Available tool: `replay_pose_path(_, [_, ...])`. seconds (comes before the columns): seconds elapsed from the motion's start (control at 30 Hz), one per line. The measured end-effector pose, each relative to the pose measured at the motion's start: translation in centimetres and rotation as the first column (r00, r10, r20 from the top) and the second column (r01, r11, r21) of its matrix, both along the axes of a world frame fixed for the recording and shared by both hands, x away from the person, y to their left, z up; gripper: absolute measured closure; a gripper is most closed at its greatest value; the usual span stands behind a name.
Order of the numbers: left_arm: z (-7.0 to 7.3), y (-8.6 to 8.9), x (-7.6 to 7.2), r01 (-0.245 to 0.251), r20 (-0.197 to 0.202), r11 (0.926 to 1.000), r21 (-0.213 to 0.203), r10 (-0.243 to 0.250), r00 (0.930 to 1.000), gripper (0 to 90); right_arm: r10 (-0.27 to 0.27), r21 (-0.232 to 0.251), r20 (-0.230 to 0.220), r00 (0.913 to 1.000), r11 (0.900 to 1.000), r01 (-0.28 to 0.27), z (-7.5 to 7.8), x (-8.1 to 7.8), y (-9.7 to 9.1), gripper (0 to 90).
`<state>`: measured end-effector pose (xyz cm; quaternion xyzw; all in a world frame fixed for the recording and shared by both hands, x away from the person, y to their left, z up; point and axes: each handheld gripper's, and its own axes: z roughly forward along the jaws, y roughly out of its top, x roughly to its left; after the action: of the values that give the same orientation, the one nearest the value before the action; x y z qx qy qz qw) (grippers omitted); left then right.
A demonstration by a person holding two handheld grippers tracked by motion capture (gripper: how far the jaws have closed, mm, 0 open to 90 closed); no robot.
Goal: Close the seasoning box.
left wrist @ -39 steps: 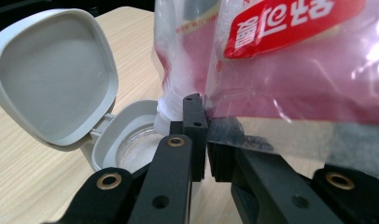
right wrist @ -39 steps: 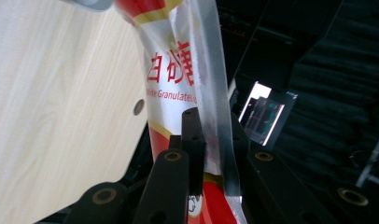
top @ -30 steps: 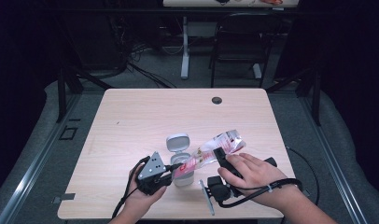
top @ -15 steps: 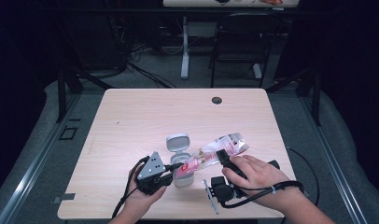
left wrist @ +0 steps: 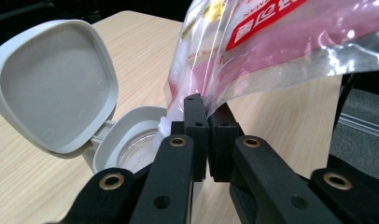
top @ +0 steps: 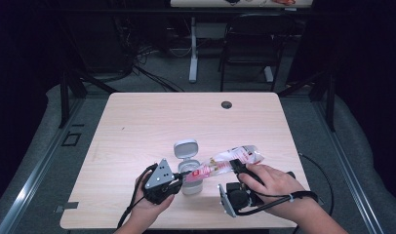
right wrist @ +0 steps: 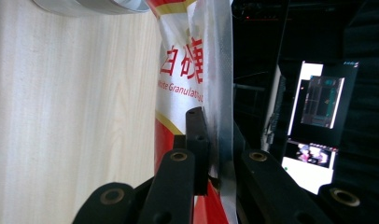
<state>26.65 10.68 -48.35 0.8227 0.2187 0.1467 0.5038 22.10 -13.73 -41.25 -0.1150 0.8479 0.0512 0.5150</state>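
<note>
The clear red-printed plastic sugar bag (top: 230, 161) slants down-left, its mouth over the open grey container (top: 192, 183); left tool (top: 182, 175) clamps its low end, right tool (top: 240, 168) its raised end.

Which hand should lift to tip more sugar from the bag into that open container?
Right, probably. The right gripper clamps the bag's raised far end; the left gripper pins its mouth over the container, so it should stay put.

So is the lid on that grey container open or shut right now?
Open: the container's hinged lid stands flipped back, its inside visible.
</note>
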Motion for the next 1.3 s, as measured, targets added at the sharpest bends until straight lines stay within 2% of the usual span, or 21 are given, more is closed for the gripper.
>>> replay_pose_path(0.03, [0.0, 0.0, 0.0, -0.003, 0.000, 1.0000, 0.002, 0.003, 1.0000, 88.5, -0.002, 0.020, -0.014, 0.9999, 0.9998, 0.002, -0.2, 0.1, -0.1, 86.6])
replay_pose_path(0.17, [0.0, -0.1, 0.0, -0.007, 0.004, 1.0000, 0.001, 0.007, 1.0000, 88.5, -0.030, 0.034, -0.030, 0.9991, 0.9989, 0.031, -0.4, 0.0, -0.3, 87.2])
replay_pose_path(0.2, [0.0, -0.1, 0.0, -0.008, 0.006, 1.0000, -0.002, 0.008, 1.0000, 88.5, -0.018, 0.057, -0.033, 0.9993, 0.9982, 0.019, -0.6, 0.1, -0.4, 87.2])
replay_pose_path(0.27, [0.1, -0.1, 0.1, -0.009, 0.005, 0.9999, -0.005, 0.009, 0.9999, 88.7, -0.023, 0.053, -0.031, 0.9993, 0.9983, 0.025, -0.5, 0.1, -0.5, 87.3])
replay_pose_path(0.3, [0.1, -0.1, 0.1, -0.009, 0.005, 0.9999, -0.006, 0.010, 0.9999, 88.8, -0.021, 0.071, -0.039, 0.9990, 0.9972, 0.024, -0.7, 0.2, -0.6, 87.2])
replay_pose_path(0.4, [0.2, -0.1, 0.2, -0.010, 0.005, 0.9999, -0.006, 0.010, 0.9999, 89.0, -0.030, 0.064, -0.032, 0.9990, 0.9974, 0.032, -0.7, 0.1, -0.7, 87.0])
replay_pose_path(0.43, [0.2, -0.1, 0.2, -0.012, 0.002, 0.9999, -0.007, 0.012, 0.9999, 89.2, -0.032, 0.085, -0.040, 0.9987, 0.9958, 0.035, -0.9, 0.2, -0.8, 86.7])
replay_pose_path(0.5, [0.2, -0.2, 0.2, -0.013, 0.001, 0.9999, -0.008, 0.013, 0.9999, 89.4, -0.028, 0.091, -0.045, 0.9986, 0.9953, 0.032, -1.0, 0.3, -0.9, 86.5])
replay_pose_path(0.53, [0.2, -0.2, 0.3, -0.012, -0.001, 0.9999, -0.004, 0.012, 0.9999, 89.6, -0.041, 0.102, -0.059, 0.9974, 0.9937, 0.047, -1.0, 0.3, -1.0, 86.2])
replay_pose_path(0.63, [0.3, -0.3, 0.3, -0.012, 0.003, 0.9999, 0.002, 0.012, 0.9999, 89.8, -0.026, 0.135, -0.076, 0.9967, 0.9902, 0.036, -1.3, 0.6, -1.4, 85.0])
replay_pose_path(0.77, [0.4, -0.4, 0.4, -0.015, 0.005, 0.9999, -0.002, 0.015, 0.9999, 90.0, -0.043, 0.122, -0.088, 0.9952, 0.9911, 0.054, -1.4, 0.6, -1.6, 84.0])
replay_pose_path(0.8, [0.4, -0.4, 0.5, -0.015, 0.004, 0.9999, -0.001, 0.015, 0.9999, 90.0, -0.034, 0.139, -0.093, 0.9951, 0.9892, 0.047, -1.6, 0.6, -1.6, 83.7])
replay_pose_path(0.97, [0.4, -0.5, 0.5, -0.017, 0.007, 0.9998, -0.006, 0.017, 0.9998, 90.0, -0.037, 0.163, -0.115, 0.9927, 0.9851, 0.056, -2.0, 0.6, -1.8, 82.4])
replay_pose_path(1.07, [0.4, -0.6, 0.6, -0.016, 0.007, 0.9999, -0.004, 0.016, 0.9998, 90.0, -0.048, 0.159, -0.115, 0.9923, 0.9851, 0.066, -2.1, 0.7, -1.9, 80.8])
replay_pose_path(1.1, [0.4, -0.6, 0.6, -0.016, 0.008, 0.9999, -0.005, 0.016, 0.9998, 90.0, -0.042, 0.184, -0.123, 0.9915, 0.9809, 0.065, -2.3, 0.8, -1.9, 80.1])
replay_pose_path(1.3, [0.5, -0.6, 0.6, -0.018, 0.014, 0.9997, -0.015, 0.018, 0.9997, 90.0, -0.050, 0.207, -0.132, 0.9900, 0.9754, 0.077, -2.5, 0.9, -1.9, 78.3])
